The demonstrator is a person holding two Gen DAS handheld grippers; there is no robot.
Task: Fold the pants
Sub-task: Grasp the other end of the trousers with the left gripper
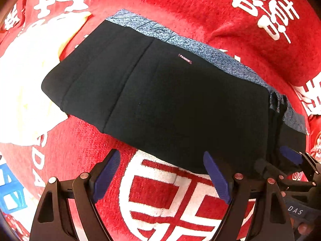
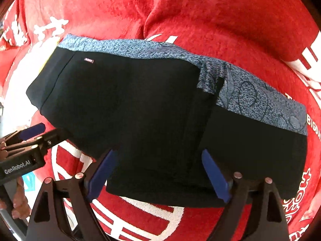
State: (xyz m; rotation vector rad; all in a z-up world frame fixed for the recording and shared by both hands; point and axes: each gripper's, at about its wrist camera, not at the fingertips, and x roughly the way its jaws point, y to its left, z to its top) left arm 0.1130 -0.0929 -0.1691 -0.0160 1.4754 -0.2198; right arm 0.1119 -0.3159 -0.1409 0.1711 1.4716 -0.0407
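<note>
The black pants (image 1: 160, 100) lie folded into a flat bundle on the red blanket, with a blue-grey patterned band (image 1: 192, 44) along the far edge and a small label (image 1: 185, 58). They also show in the right wrist view (image 2: 140, 110). My left gripper (image 1: 162, 160) is open and empty, just short of the bundle's near edge. My right gripper (image 2: 158, 158) is open, its blue fingertips (image 2: 212, 170) over the bundle's near edge, with nothing between them. Each gripper shows in the other's view, the right one (image 1: 291, 160) beside the bundle's right end and the left one (image 2: 34, 134) at its left.
A red blanket with large white characters (image 1: 172, 190) covers the surface. A pale yellow-white cloth (image 1: 26, 76) lies left of the pants. A blue-and-white item (image 1: 10, 186) sits at the left edge. The blanket rises in folds (image 2: 220, 20) behind the pants.
</note>
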